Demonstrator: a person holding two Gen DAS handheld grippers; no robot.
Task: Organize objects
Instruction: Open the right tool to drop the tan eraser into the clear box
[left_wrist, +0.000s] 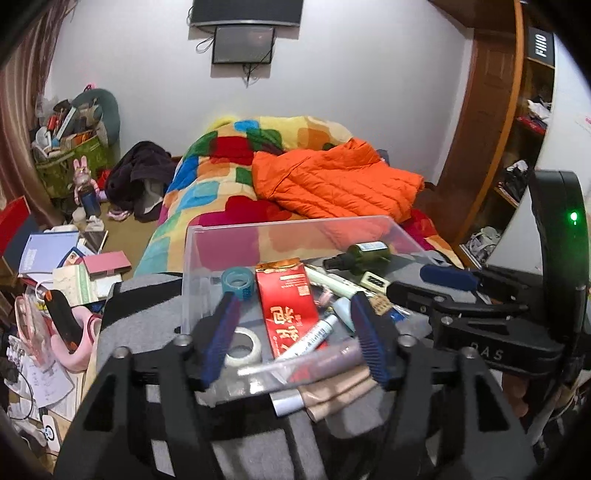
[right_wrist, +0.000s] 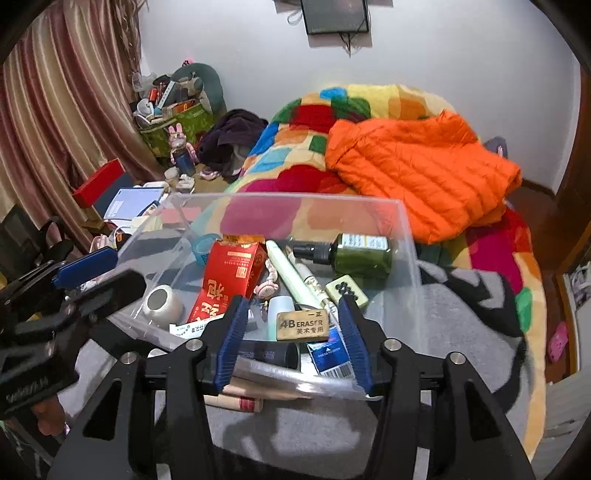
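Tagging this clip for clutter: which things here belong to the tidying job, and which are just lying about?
Job: clear box, red carton, green bottle, eraser, tape roll, marker.

Lying about: orange jacket, patchwork blanket, books, curtain.
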